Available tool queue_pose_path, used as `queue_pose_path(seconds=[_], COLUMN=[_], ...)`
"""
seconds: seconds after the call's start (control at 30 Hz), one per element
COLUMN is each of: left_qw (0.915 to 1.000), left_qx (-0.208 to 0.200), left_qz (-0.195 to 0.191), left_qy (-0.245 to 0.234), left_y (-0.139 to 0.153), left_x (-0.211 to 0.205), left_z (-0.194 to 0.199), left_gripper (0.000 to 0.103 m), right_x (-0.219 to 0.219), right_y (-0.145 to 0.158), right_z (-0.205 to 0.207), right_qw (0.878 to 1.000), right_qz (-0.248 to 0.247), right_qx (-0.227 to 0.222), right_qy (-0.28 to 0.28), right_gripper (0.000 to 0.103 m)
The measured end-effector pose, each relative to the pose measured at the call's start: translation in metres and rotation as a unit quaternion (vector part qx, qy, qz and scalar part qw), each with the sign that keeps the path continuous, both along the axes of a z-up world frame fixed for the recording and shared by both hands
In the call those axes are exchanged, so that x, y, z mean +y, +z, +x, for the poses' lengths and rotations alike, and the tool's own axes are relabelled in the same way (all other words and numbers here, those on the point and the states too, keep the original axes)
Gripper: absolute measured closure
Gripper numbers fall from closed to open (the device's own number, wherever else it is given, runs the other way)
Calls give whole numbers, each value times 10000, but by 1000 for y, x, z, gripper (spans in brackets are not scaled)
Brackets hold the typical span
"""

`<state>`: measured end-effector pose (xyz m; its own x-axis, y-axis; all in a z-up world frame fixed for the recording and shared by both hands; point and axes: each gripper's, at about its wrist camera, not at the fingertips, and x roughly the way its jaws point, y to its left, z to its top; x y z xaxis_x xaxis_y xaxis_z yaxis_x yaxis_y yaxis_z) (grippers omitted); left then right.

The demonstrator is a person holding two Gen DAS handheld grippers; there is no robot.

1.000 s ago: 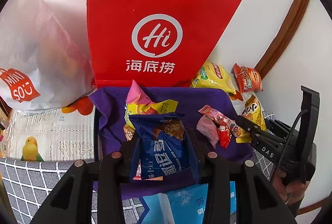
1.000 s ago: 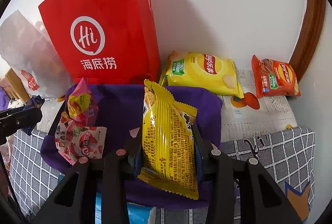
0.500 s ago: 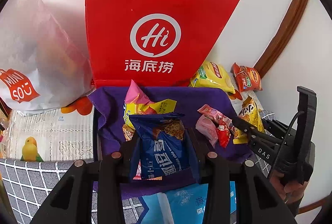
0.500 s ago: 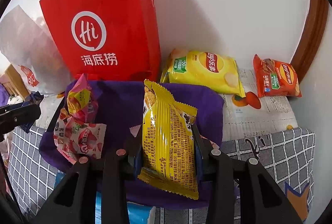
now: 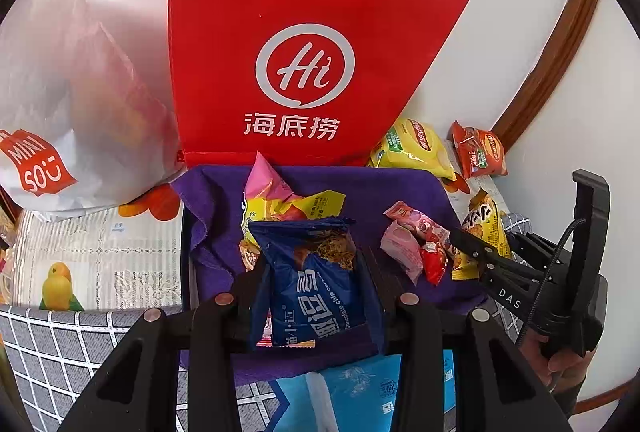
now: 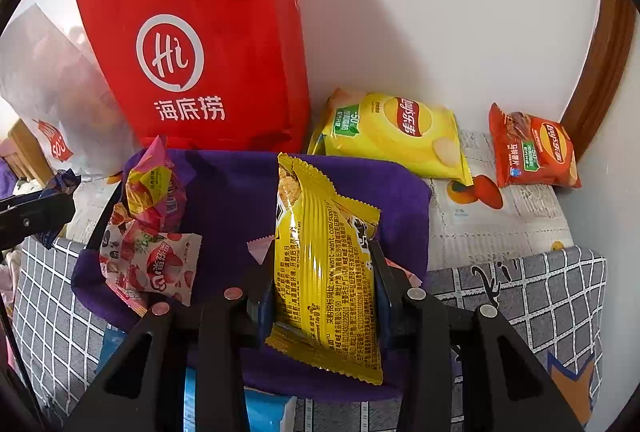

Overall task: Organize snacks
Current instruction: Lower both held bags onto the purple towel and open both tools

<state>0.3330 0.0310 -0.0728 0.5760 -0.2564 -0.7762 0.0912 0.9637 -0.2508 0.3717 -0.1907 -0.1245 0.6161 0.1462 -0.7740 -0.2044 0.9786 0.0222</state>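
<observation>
gripping a blue snack packet [image 5: 316, 280], the left gripper [image 5: 316, 284] has its two black fingers pressed against the packet's sides, so the packet stands upright between them with its crimped top edge above the fingertips. it hangs over the near part of a purple cloth-lined tray [image 5: 400, 188]. behind the packet in that tray lies a pink and yellow wrapper [image 5: 276, 192], and to the right a small heap of pink and red sweets packets [image 5: 416, 244].

the right gripper [image 6: 324, 272] is clamped the same way on a long yellow snack packet [image 6: 324, 264], which runs lengthwise between the jaws; its lower end sticks out below the fingers toward the camera and its upper end leans away over the purple tray. in the right wrist view the tray's left side carries a crumpled pink and yellow packet [image 6: 154, 188] and a white packet with red strawberry print [image 6: 156, 260].

behind the tray stands a red shopping bag [image 6: 208, 44] against the white wall, with a translucent white bag [image 5: 68, 104] to its left. on the patterned mat right of the tray lie a yellow crisp bag [image 6: 396, 132] and, further right and apart from it, an orange crisp bag [image 6: 532, 152]. from the left wrist view the right gripper appears at the right edge, holding its yellow packet beside the tray's right rim.
</observation>
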Motion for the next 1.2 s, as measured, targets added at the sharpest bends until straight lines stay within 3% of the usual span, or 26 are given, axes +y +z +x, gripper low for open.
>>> queue_pose_path(seconds=[0.83, 1.2], left_qw=[9999, 9998], left_qx=[9, 128], left_qz=[-90, -128], left_qy=[147, 21], left_y=[0, -7], left_x=[13, 7], left_z=[2, 5], left_gripper=[65, 65], right_x=[-10, 22], right_y=[4, -18], right_z=[-1, -1], right_qw=[9999, 9981], right_qz=[113, 25], right_qx=[-68, 306], right_qy=[-72, 529], right_gripper=[63, 63])
